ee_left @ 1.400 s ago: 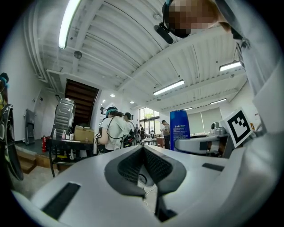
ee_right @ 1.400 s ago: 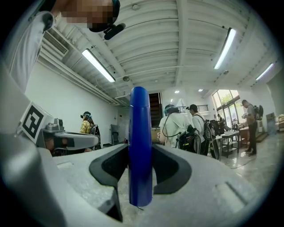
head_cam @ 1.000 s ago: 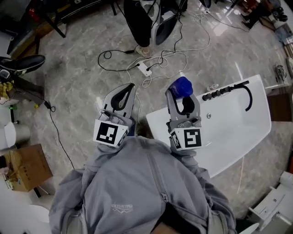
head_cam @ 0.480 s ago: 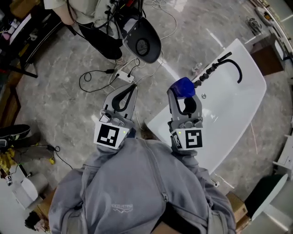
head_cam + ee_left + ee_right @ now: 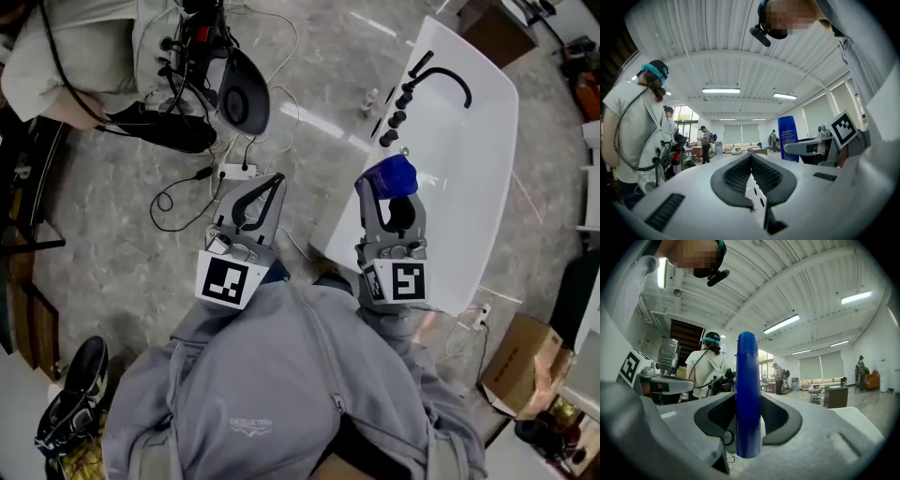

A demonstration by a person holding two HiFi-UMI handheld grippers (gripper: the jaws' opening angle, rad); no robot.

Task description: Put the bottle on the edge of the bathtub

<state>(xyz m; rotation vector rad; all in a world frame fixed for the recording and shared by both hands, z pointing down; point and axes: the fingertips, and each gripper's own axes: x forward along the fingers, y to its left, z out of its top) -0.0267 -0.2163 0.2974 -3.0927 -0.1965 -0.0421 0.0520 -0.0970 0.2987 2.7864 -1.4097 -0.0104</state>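
Right gripper [image 5: 387, 190], clamped on the blue bottle [image 5: 388, 173], has turned toward the bathtub [image 5: 473, 159].

Lab hall; pwr strip [image 5: 236, 172], blinds [image 5: 741, 134]

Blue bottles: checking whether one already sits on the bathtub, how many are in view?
1. The blue bottle is clamped upright in the right claw, not yet set on the bathtub. Others may be hidden beyond the views.
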